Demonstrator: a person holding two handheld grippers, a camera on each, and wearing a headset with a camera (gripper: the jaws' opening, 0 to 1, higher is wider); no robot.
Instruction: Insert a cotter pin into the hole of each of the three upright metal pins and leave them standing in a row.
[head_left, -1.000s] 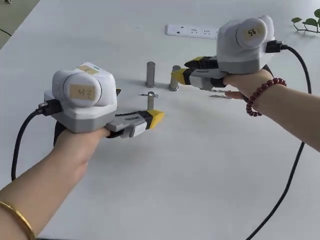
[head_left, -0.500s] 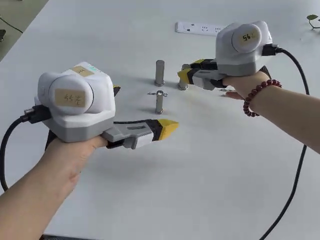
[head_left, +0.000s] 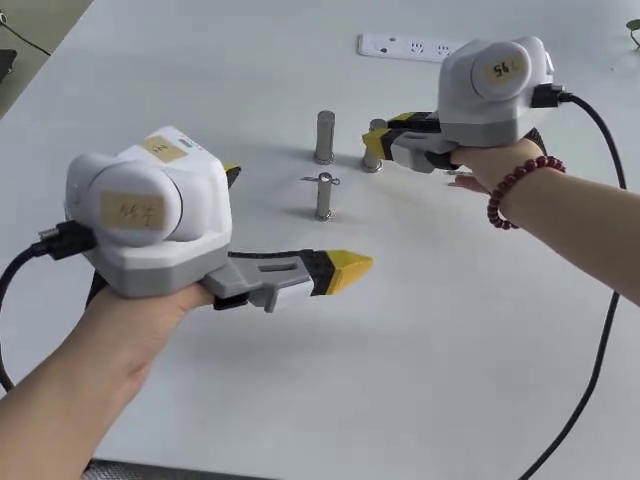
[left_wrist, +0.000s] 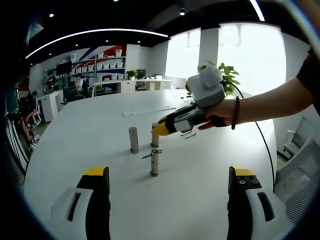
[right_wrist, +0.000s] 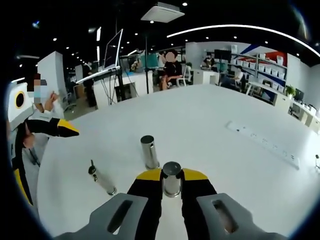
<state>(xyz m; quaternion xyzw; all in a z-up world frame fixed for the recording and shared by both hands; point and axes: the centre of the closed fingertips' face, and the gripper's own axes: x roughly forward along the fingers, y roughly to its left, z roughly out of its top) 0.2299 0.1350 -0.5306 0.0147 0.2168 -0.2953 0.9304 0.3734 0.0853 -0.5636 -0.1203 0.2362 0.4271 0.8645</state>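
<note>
The right gripper (right_wrist: 171, 180) is clamping a stiff, probably heavy and slippery metal pin (right_wrist: 171, 170) high on its shaft, seemingly upright, just behind-right of the cotter-pinned pin (head_left: 324, 195), while the left gripper (left_wrist: 168, 172) is hovering before that pin, jaws apart.

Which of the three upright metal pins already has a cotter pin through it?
The front pin, standing alone in the near row: a cotter pin crosses it just below the top.

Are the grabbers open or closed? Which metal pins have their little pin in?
Left gripper: open, holding nothing.
Right gripper: shut on the back right metal pin.
Front metal pin: upright, cotter pin through it.
Back right metal pin: upright, no cotter pin.
Back left metal pin: upright, no cotter pin.
</note>
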